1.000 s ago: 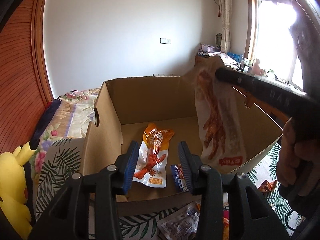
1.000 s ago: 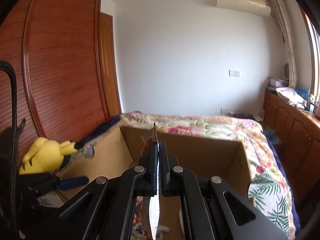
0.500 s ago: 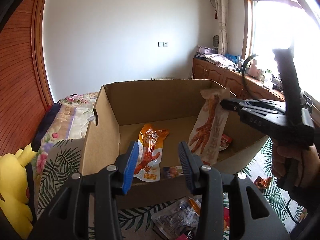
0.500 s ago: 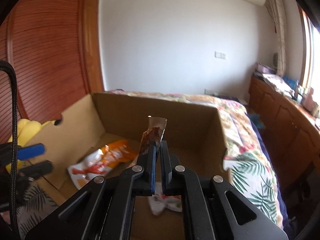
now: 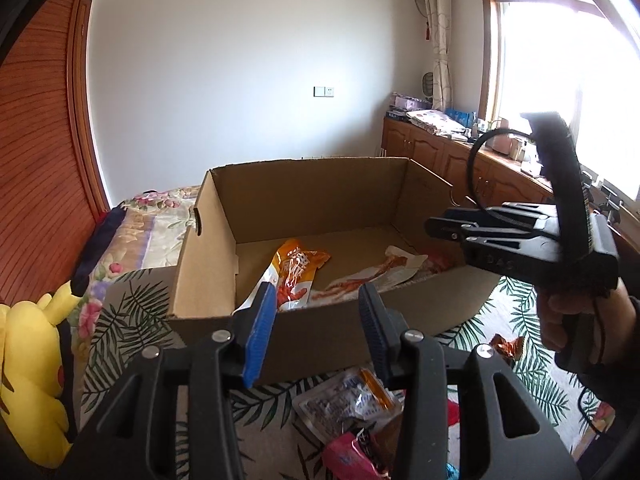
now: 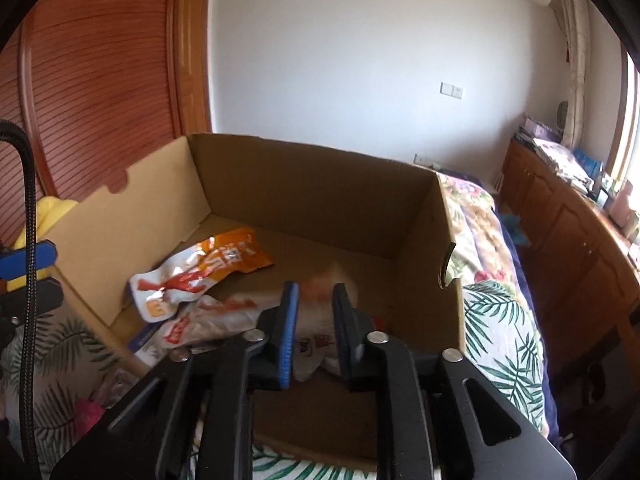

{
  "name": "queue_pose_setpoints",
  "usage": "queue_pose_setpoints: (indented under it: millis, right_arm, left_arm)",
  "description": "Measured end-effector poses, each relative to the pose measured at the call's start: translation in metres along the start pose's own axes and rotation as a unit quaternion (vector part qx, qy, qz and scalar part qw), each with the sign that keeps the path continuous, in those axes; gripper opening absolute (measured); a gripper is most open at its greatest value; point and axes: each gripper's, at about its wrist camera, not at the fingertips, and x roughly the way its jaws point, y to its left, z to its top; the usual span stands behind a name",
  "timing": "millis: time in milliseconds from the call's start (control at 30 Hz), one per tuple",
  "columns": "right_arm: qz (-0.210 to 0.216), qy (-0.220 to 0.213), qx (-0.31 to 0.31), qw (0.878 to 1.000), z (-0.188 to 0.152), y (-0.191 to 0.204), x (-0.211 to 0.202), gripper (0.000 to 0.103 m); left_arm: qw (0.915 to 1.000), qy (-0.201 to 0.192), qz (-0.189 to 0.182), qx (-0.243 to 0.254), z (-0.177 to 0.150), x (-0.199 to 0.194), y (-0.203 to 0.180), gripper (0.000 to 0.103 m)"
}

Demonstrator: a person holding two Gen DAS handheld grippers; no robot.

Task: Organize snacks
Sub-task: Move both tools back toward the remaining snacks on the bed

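Right gripper (image 6: 314, 320) spread, holding nothing, poised over the cardboard box (image 6: 304, 184) just above a pale snack packet (image 6: 224, 316) lying flat on the box floor; left gripper (image 5: 316, 320) likewise parted and empty, hovering outside the near wall of the box. Inside the box, beside the pale packet: an orange snack packet (image 5: 296, 268) toward the left wall; outside, on the leaf-print cover (image 5: 132, 312) before the box, a clear packet (image 5: 344, 404) and a pink wrapper (image 5: 348, 452) among loose snacks; yellow plush toy (image 5: 28, 364) at far left.
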Motion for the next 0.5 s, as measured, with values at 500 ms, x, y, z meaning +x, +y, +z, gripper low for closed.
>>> queue_pose_setpoints:
  millis: [500]
  right_arm:
    - [0.03, -0.027, 0.004, 0.999, -0.046, 0.021, -0.1, 0.041]
  left_arm:
    - [0.9998, 0.016, -0.007, 0.0, -0.041, -0.036, -0.017, 0.045]
